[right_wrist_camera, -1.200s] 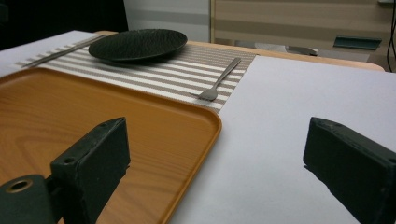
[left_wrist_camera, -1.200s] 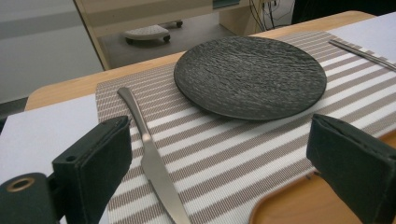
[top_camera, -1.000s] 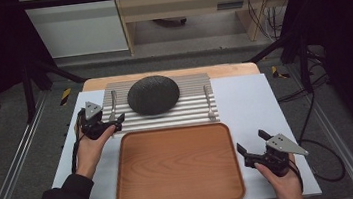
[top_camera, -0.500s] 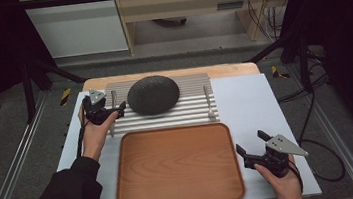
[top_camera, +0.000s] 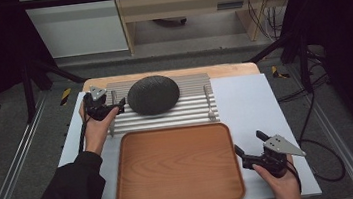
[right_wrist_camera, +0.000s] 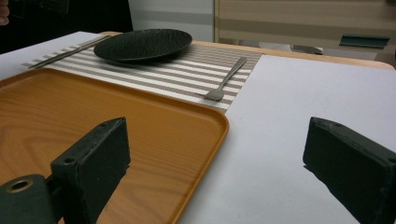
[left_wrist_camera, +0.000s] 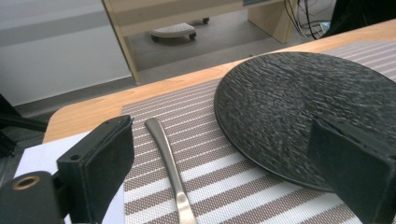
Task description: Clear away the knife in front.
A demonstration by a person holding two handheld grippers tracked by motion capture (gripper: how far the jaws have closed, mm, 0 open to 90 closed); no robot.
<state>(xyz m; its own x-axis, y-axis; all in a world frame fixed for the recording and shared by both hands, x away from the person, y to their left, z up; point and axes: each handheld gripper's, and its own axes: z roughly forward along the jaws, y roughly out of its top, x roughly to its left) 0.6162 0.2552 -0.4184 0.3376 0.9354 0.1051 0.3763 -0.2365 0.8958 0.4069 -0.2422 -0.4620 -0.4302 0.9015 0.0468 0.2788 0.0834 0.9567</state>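
Left claw (top_camera: 116,105) moved up-frame toward black plate (top_camera: 153,95), jaws spread, right claw (top_camera: 249,149) released lower right.

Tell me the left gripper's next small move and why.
Probably ease the left gripper forward and slightly right until the black plate's near rim sits between its fingers, then close. The gripper is open and beside the plate; in the left gripper view one finger is over the rim, the other by the utensil on the striped mat.
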